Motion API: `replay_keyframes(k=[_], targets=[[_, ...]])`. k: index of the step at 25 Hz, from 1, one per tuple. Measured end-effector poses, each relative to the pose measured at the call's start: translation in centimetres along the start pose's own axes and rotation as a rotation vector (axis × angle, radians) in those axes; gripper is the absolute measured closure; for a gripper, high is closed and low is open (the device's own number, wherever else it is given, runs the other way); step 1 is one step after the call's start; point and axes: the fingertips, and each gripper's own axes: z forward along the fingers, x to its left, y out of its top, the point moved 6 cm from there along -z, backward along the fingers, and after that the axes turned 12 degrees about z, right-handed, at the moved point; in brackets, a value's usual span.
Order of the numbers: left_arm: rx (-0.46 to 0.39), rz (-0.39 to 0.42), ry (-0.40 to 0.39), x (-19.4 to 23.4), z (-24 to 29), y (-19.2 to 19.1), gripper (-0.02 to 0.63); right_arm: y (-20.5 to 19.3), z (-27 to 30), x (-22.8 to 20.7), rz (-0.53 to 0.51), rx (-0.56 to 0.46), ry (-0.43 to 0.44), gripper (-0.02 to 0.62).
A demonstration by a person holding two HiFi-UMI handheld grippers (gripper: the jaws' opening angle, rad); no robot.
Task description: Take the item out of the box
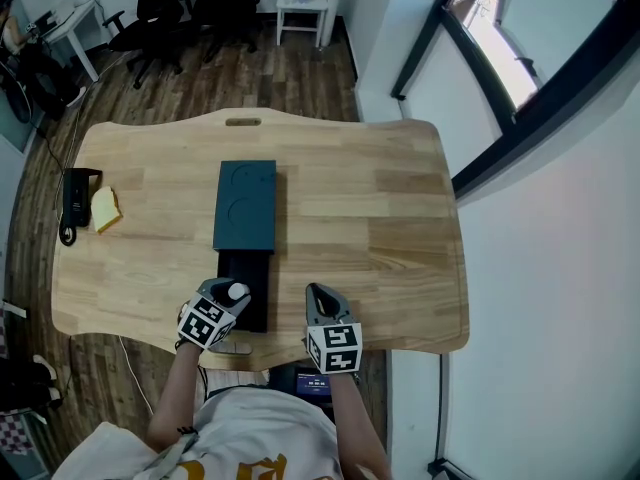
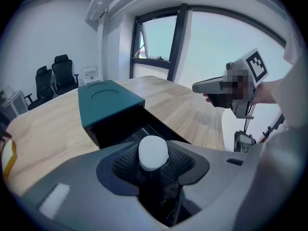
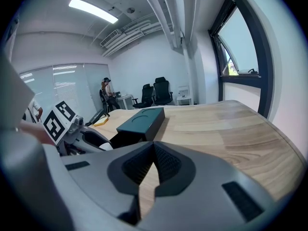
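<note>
Over the box [image 1: 245,206], left hand-held gripper [image 1: 233,291] pinches white-capped item [image 2: 153,152]; right hand-held gripper [image 3: 153,148] is pressed together.

The left hand-held gripper [image 1: 232,290] and the right hand-held gripper [image 1: 318,293] are both grey and smooth, with two pointed jaws. Each one has a cube [image 1: 205,321] on it with black and white square marks. Inside the jaws are dark pads [image 3: 166,165] covered in tiny bumps. The person wears a white shirt [image 1: 250,433] with yellow print.
</note>
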Motion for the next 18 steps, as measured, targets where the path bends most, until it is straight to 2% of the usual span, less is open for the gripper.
replay_keyframes(k=[9,18], targets=[[-0.078,-0.063,0.024,0.5,-1.9,1.6,0.428,0.3,-0.2,0.8,-0.007,0.006,0.032,0.589],[-0.176,-0.172,0.039,0.7,-3.7,2.6,0.428,0.6,-0.7,1.2,-0.018,-0.011,0.051,0.589]])
